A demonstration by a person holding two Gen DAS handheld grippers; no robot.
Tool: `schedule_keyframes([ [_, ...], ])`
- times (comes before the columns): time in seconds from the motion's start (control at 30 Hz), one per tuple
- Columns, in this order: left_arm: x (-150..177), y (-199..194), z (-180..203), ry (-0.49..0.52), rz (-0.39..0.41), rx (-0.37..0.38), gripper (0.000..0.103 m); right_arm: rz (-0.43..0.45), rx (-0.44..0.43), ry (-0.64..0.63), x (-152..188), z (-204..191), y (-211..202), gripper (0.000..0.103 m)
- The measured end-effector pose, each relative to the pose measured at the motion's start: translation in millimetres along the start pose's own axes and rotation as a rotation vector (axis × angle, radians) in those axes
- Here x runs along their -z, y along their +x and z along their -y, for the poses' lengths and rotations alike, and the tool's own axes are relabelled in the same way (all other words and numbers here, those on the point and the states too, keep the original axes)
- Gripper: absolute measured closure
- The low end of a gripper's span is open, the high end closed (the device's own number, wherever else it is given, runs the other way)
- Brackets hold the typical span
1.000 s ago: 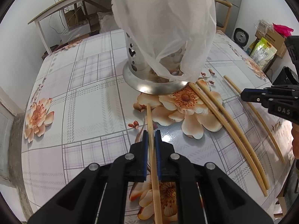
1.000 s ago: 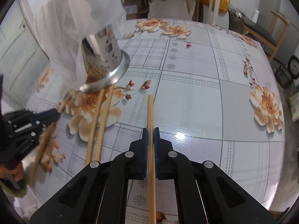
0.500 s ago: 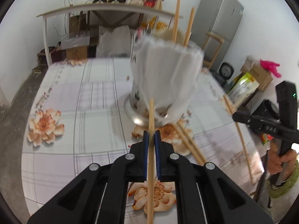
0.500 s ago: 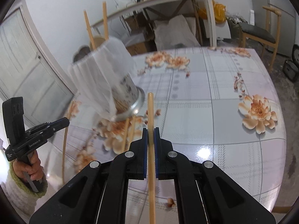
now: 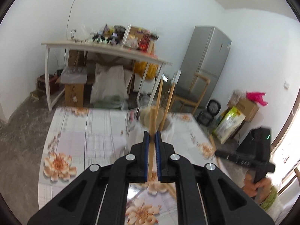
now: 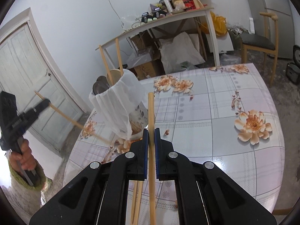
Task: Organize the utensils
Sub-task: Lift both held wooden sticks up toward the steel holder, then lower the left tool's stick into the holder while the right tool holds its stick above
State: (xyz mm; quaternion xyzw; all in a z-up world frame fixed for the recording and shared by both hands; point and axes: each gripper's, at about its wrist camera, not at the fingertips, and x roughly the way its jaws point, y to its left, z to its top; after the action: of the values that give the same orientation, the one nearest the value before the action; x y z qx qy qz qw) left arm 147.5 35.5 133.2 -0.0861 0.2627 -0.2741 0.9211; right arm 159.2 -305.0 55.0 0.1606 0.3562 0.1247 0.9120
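We hold one chopstick (image 5: 152,123) in the left gripper (image 5: 152,138), another chopstick (image 6: 151,112) in the right gripper (image 6: 151,136), fingers pinched narrow; ahead stands the holder (image 6: 120,103). We should tip each upright before lowering.

two pale wooden chopsticks (image 6: 151,150) (image 6: 61,113) held aloft beside the cloth-covered holder (image 6: 120,103).

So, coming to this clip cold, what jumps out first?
Each tool is shut on one chopstick: the right tool on its chopstick, the left tool on its chopstick. Behind them on the floral table stands the utensil holder, wrapped in a white bag, with chopsticks and spoons already inside.
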Motion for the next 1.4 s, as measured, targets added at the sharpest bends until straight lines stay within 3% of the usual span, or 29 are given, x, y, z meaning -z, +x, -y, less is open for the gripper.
schedule_keyframes([
  [0.27, -57.1, -32.1, 14.6, 0.033, 0.146, 0.069, 0.097, -0.001, -0.017, 0.007, 2.0, 0.2, 2.5, 0.098],
  [0.4, -82.4, -39.2, 17.8, 0.063, 0.231, 0.047, 0.097, -0.003, -0.028, 0.009, 3.4, 0.3, 3.8, 0.098],
  [0.53, -94.3, -26.6, 18.3, 0.070, 0.249, 0.028, 0.097, -0.003, -0.030, 0.011, 3.1, 1.3, 3.9, 0.099],
  [1.03, -73.6, 64.1, 18.3, 0.120, 0.101, -0.073, 0.097, -0.022, -0.030, 0.024, 5.7, 7.5, 10.2, 0.099],
  [1.4, -66.0, 83.4, 7.8, 0.115, 0.016, -0.094, 0.096, -0.018, -0.027, 0.023, 6.1, 8.2, 10.0, 0.098],
])
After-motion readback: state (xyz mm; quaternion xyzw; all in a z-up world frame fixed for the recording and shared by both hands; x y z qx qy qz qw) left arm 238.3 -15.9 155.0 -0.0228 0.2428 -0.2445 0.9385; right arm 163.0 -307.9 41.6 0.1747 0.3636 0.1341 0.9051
